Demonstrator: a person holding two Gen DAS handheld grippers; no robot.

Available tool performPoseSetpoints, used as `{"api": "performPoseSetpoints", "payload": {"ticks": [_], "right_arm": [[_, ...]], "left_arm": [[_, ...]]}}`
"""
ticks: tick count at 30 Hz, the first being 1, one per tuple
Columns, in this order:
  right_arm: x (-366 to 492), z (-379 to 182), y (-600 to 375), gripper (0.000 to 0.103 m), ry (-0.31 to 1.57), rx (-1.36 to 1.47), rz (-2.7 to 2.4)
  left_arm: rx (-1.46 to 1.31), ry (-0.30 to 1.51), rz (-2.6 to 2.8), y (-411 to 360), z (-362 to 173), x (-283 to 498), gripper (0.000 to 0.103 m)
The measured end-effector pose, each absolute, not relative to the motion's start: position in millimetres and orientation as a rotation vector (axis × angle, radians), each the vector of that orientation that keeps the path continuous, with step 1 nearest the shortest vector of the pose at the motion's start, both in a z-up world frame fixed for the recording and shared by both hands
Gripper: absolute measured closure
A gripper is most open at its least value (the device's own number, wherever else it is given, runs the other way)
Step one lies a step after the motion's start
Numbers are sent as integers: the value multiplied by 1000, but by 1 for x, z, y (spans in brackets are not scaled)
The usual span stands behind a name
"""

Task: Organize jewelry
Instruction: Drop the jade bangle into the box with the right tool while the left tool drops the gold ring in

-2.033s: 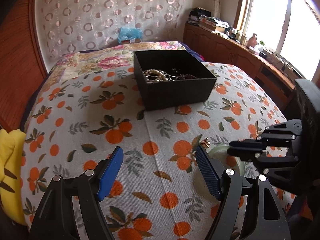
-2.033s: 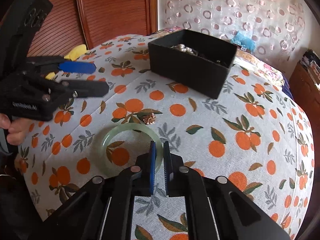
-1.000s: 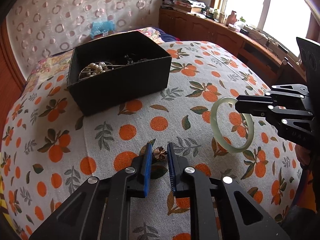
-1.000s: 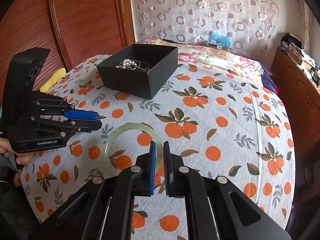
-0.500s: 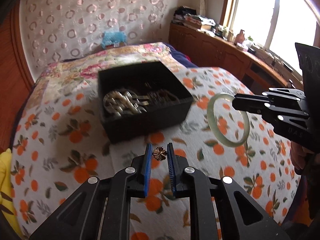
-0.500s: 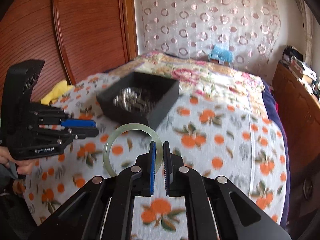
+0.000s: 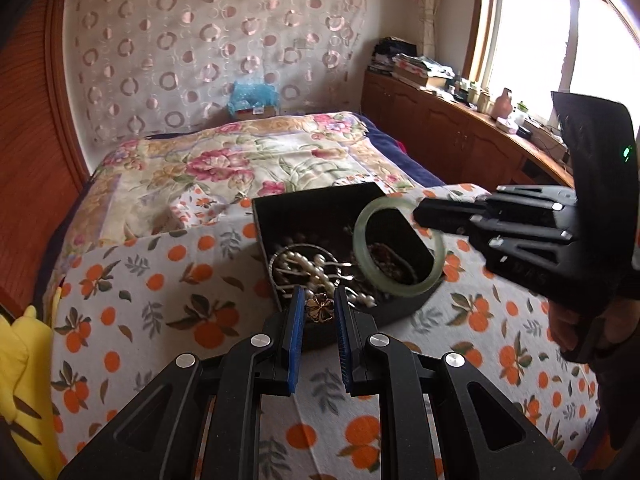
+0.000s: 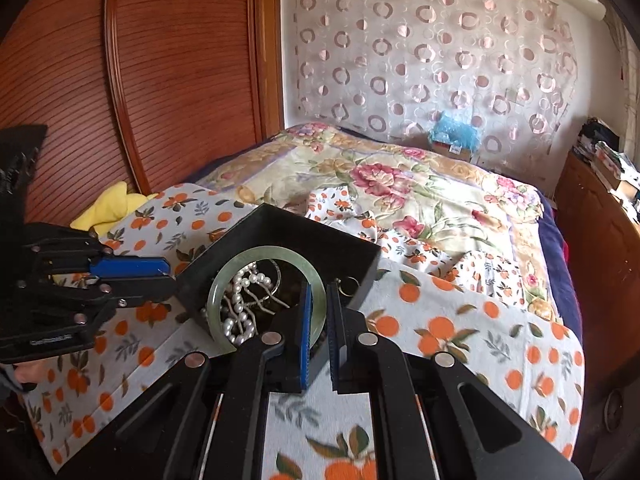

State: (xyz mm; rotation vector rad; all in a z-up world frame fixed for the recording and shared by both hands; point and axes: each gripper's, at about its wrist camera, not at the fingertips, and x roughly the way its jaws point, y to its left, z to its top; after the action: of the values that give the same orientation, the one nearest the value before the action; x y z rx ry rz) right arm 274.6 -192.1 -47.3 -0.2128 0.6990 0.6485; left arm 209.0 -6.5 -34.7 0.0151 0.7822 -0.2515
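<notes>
Both jaws clamped: L gripper (image 7: 318,312) w/ gold flower brooch (image 7: 319,307), R gripper (image 8: 318,320) w/ smooth jade bangle (image 8: 256,264).

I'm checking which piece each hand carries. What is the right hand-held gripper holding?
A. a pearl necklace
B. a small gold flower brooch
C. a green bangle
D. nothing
C: the right hand-held gripper is shut on the rim of the green bangle, held over the black box; the gold flower piece sits between the fingers of the left hand-held gripper.
</notes>
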Motion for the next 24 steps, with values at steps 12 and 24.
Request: {"api": "performPoseSetpoints", "payload": {"ticks": [12, 24], "right_arm": [[287, -64, -172, 94, 750, -215, 687], [276, -54, -186, 93, 727, -171, 670]], "left_arm": [[9, 770, -245, -4, -32, 236, 89], [40, 777, -258, -20, -35, 265, 89]]}}
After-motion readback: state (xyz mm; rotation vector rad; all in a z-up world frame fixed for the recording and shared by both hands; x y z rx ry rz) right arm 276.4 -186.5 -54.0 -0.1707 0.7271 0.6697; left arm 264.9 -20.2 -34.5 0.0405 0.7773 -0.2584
